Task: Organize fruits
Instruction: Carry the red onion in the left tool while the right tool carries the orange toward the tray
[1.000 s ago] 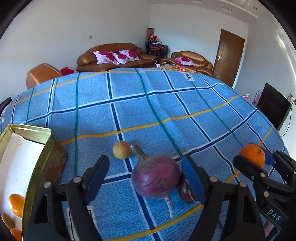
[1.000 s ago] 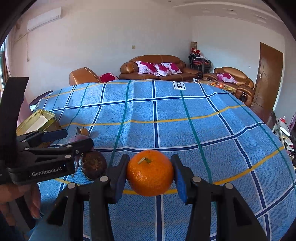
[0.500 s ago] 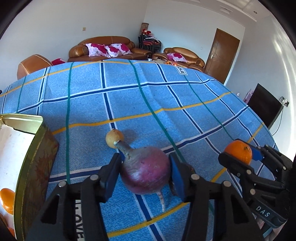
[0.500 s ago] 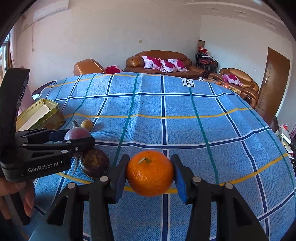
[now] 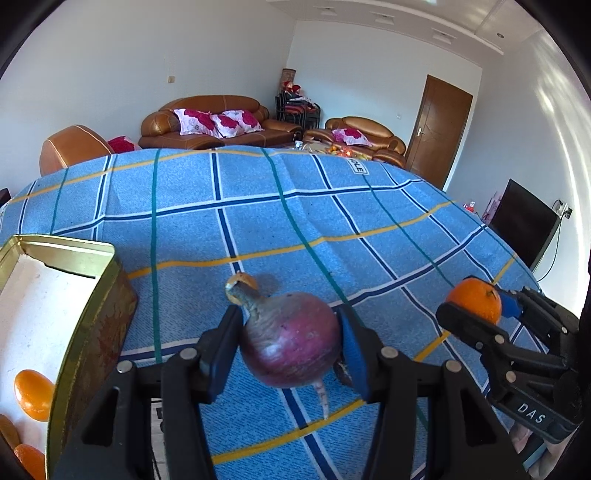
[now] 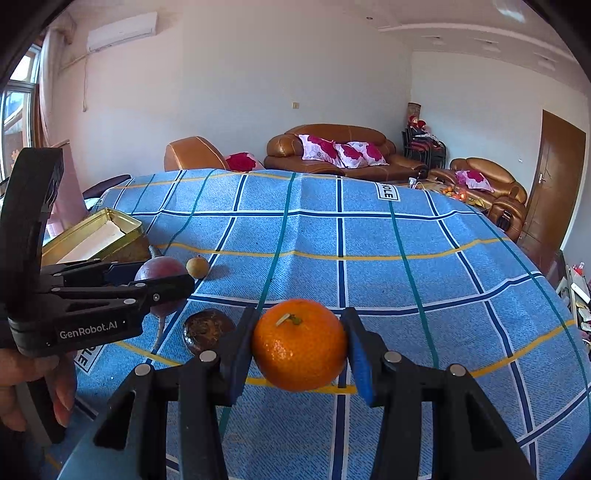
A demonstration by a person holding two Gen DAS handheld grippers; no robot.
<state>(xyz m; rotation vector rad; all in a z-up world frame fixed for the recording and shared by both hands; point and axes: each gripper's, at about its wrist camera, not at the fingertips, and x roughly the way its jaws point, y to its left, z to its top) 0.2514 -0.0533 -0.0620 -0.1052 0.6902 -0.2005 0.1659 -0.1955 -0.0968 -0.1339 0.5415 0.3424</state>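
Left gripper [image 5: 290,345] clamps purple radish [image 5: 291,339], lifted off blue cloth [image 5: 258,221] beside tin [image 5: 92,332]. Right gripper [image 6: 300,350], marked "DAS", clamps orange [image 6: 300,350]. Left reads "GenRobot.AI".

Beyond my table, a brown leather sofa [image 6: 334,147] is sitting against the far wall, with pink and red flowered cushions [image 6: 341,149] leaning on its back. A second sofa [image 6: 487,177] is standing to its right, near a dark wooden door [image 6: 557,184]. A rounded leather armchair [image 6: 194,153] is showing behind the table's far left edge. An air conditioner [image 6: 122,31] is hanging high on the left wall. In my left view, a black television screen [image 5: 524,221] is standing at the right.
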